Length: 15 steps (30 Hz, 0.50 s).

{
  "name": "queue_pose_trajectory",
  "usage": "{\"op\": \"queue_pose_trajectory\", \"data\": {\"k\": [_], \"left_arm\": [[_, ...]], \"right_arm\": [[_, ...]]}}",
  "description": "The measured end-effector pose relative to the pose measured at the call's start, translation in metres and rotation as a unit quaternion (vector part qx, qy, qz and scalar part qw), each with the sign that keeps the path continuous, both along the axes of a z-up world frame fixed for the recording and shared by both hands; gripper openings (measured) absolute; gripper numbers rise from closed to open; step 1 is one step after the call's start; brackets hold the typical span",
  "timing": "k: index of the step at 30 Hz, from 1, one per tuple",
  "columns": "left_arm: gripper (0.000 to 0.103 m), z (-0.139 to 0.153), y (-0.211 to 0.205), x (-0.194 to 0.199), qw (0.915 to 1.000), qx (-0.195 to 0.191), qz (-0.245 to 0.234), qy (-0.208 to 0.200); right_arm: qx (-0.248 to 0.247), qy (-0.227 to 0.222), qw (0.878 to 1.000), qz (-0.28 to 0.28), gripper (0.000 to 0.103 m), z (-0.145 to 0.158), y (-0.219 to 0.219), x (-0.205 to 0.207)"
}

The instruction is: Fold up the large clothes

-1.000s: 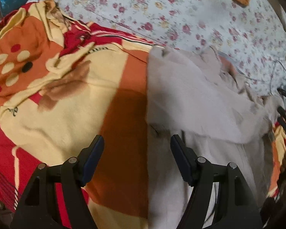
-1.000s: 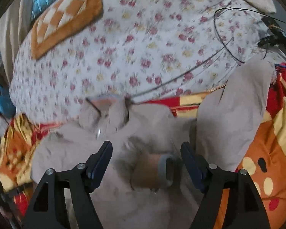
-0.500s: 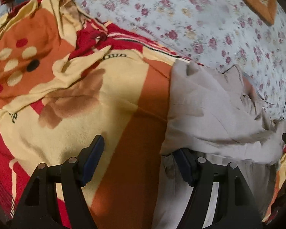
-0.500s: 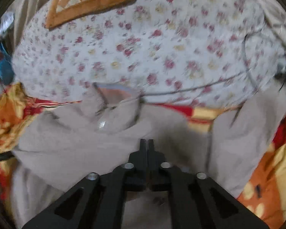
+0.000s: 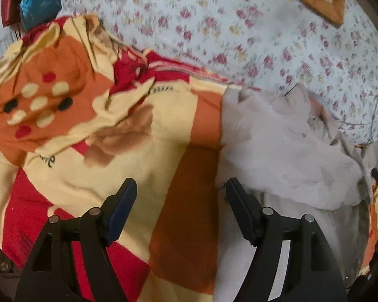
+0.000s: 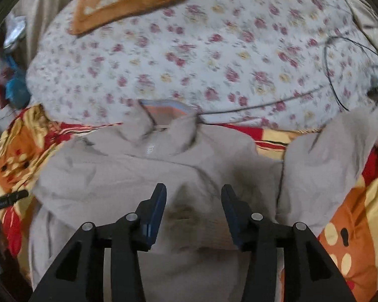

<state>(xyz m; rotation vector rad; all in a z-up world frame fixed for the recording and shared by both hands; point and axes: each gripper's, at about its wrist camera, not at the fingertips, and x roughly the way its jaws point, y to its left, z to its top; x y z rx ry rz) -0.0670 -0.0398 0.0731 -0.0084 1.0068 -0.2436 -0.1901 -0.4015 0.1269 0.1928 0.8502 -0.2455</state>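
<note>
**Grey top half-folded on the blanket, both tongs off the cloth**

Grey top lies on the orange, red and yellow blanket, which covers the near part of the bed; floral sheet beyond.

L wrist view: left gripper hangs over the garment's side edge, jaws spread wide, nothing between but blanket. One sleeve or flap is laid over the body, so prob. the side fold is in. The spread jaws look ready for the next grab at that edge.

R wrist view: right gripper sits above the chest, under the collar. Its jaws have just been opening and stand part spread, cloth below them, not pinched. Other sleeve lies out to the side w/ a thin black cable running behind, likely next to come in.
</note>
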Motion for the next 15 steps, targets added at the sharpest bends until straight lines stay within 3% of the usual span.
{"op": "queue_pose_trajectory", "data": {"k": [3,5,7,10,12,15], "left_arm": [[0.073,0.008,-0.011,-0.001,0.9998,-0.014,-0.01,-0.006],[0.073,0.008,-0.025,0.0,0.9996,-0.017,-0.021,-0.004],[0.073,0.003,-0.042,0.001,0.9993,-0.018,-0.033,0.001],[0.075,-0.019,-0.068,0.006,0.9981,0.011,-0.055,0.025],[0.075,-0.034,-0.077,0.009,0.9965,0.024,-0.065,0.047],[0.075,-0.042,-0.075,0.006,0.9959,0.023,-0.064,0.06]], "right_arm": [[0.017,0.027,0.999,0.02,0.042,-0.013,0.011,0.007],[0.009,0.05,0.999,0.021,0.032,-0.029,0.018,0.011],[0.0,0.071,0.997,0.015,0.031,-0.047,0.019,0.017],[-0.028,0.1,0.995,0.002,0.03,-0.073,0.015,0.027],[-0.041,0.1,0.994,0.004,0.03,-0.073,0.017,0.031],[-0.018,0.091,0.996,0.011,0.034,-0.058,0.018,0.02]]}}
